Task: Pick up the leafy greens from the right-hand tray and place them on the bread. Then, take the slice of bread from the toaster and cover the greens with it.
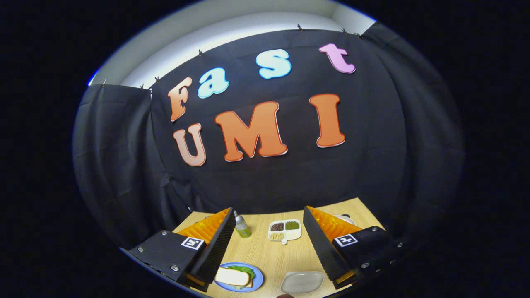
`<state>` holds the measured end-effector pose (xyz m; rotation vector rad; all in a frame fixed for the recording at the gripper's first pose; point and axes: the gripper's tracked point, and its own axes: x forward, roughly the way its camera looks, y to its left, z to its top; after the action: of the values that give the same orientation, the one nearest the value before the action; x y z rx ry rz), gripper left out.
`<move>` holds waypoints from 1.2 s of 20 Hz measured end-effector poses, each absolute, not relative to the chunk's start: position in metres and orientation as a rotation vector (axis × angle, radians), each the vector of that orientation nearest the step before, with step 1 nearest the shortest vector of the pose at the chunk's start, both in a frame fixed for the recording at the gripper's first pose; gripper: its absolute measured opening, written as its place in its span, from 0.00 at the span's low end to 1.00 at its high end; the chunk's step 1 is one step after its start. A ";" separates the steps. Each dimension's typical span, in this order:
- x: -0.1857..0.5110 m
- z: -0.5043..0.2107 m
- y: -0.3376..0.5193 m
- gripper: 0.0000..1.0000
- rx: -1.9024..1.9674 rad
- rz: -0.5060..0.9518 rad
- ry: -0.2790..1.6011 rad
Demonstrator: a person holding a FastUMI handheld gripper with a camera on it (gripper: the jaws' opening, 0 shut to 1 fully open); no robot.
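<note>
The gripper (267, 244) is held high above the wooden table (265, 256) and looks almost level at the booth wall, its fingers wide apart and holding nothing. Below them, near the left finger, the blue plate (257, 283) carries a bread slice (232, 276) lying over the leafy greens (244, 270), and the grey tray (302, 282) beside it is bare — so the task seems finished. The risk I judge now is small: a careless descent could knock the green bottle (242, 227) or the divided dish (285, 231) beyond the fingers.
</note>
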<state>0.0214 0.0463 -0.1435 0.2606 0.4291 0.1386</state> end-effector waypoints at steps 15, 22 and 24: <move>0.025 -0.033 0.033 0.98 0.138 0.121 0.095; 0.031 -0.014 0.040 0.98 0.060 0.123 0.006; 0.031 -0.012 0.041 0.98 0.054 0.124 0.000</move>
<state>0.0314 0.0412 -0.0119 0.0543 0.0004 0.1242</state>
